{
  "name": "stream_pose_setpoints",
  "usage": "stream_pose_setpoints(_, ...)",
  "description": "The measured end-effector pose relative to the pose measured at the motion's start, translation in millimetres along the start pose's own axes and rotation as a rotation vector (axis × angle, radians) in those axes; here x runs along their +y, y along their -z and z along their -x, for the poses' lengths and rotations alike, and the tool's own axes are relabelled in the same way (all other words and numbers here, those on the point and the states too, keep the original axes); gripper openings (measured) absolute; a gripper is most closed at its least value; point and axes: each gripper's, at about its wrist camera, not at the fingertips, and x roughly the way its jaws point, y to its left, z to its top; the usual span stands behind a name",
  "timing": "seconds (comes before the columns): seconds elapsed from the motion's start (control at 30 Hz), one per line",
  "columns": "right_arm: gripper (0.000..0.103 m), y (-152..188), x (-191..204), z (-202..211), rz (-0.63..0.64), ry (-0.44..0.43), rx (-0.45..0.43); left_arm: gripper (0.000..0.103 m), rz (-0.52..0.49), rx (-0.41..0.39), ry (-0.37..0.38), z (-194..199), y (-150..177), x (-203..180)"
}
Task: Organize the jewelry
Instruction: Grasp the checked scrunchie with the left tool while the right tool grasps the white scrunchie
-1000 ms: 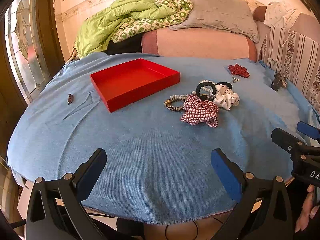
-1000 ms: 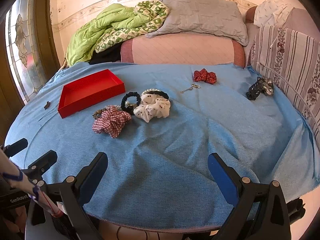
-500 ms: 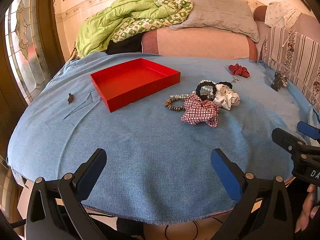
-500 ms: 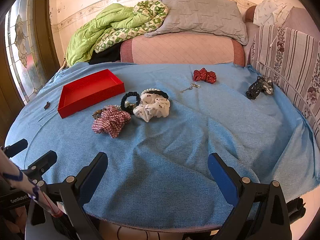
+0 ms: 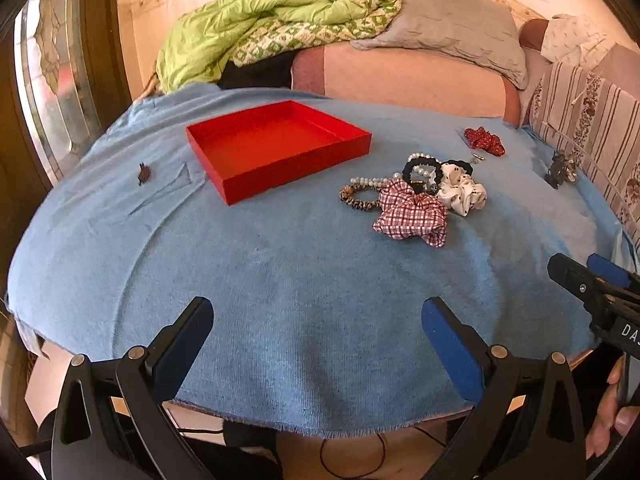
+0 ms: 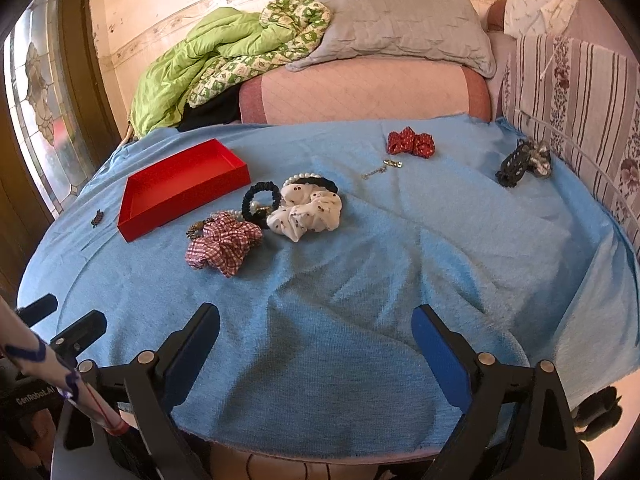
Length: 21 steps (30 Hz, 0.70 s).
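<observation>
A: Both claws are spread wide and carry nothing. The left claw (image 5: 316, 344) hangs low over the near edge of the table (image 5: 280, 280), and the right claw (image 6: 316, 344) hangs just beside it, to its right.

B: Where is the jewelry?

A: Well ahead of both. For the left claw, the red tray (image 5: 276, 152) sits ahead and a little left, with nothing in it. The pile is ahead and to the right: a plaid scrunchie (image 5: 412, 212), a white scrunchie (image 5: 462, 192), a black hair tie (image 5: 420, 174), pearl bracelets (image 5: 370, 181) and a leopard band (image 5: 358, 199), all touching or overlapping.

B: And the strays?

A: A red bow (image 6: 410, 142), a small chain (image 6: 382, 168) and a dark clip (image 6: 520, 162) lie far ahead of the right claw, toward its right. A tiny dark piece (image 5: 142, 173) lies far left of the left claw, beyond the tray.

B: What could go wrong?

A: I'd judge the tangle the main risk: closing on 1 piece may drag 2 or 3 along (the beads look looped under the fabric). The blue cloth is loose and wrinkled, so a low pinch could catch it and shift everything. The thin chain may slip between the pads.
</observation>
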Motion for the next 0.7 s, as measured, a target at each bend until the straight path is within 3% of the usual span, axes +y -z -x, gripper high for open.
stream_pose_setpoints(0.33,0.088,-5.4,-3.8,-9.9,-0.024,-0.023,0.029,0.103,0.025,0.022,0.136,-15.3,-24.9,-2.1)
stream_pose_setpoints(0.47,0.087,-11.3,-6.7,-19.5,-0.039,-0.023,0.043,0.090,0.041,0.008,0.141,-24.1,-34.3,-0.7)
stream_pose_setpoints(0.6,0.087,-20.5,-7.8,-29.3,-0.049,-0.020,0.049,0.086,0.060,0.048,0.169,-43.8,-44.8,3.1)
stream_pose_setpoints(0.7,0.087,-28.3,-10.1,-39.7,-0.062,-0.025,0.058,0.075,0.045,0.087,0.194,-60.5,-52.6,-0.8)
